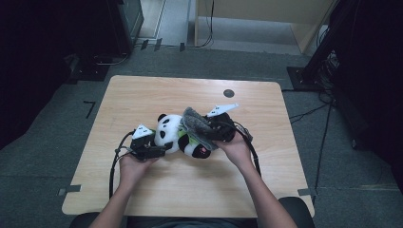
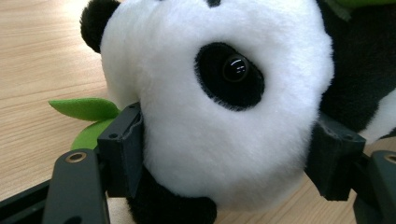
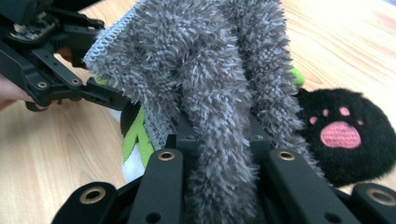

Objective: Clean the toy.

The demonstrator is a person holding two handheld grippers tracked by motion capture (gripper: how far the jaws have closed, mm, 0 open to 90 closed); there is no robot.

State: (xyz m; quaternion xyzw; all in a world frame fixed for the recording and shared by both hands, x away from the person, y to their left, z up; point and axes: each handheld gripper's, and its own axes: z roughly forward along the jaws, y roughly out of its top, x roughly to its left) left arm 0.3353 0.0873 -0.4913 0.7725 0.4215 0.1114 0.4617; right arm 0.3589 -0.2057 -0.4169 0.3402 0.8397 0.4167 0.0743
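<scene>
A wooden table [image 1: 142, 95] is standing on grey carpet [image 1: 57, 123], with a small dark round disc [image 1: 228, 93] sitting near its far edge. Cables [image 1: 309, 113] are trailing over the floor on the right. A dark cabinet [image 1: 128, 19] is standing at the far left, and a pale wooden panel [image 1: 266, 9] is rising behind the table

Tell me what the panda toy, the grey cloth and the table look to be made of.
Panda toy: short, soft plush pile, glossy plastic-looking eye, felt-like green leaves.
Grey cloth: shaggy, long-fibred fabric, probably microfibre or chenille, with a stitched edge.
Table: pale wood-grain top, smooth and matte, possibly laminate rather than solid wood.
</scene>
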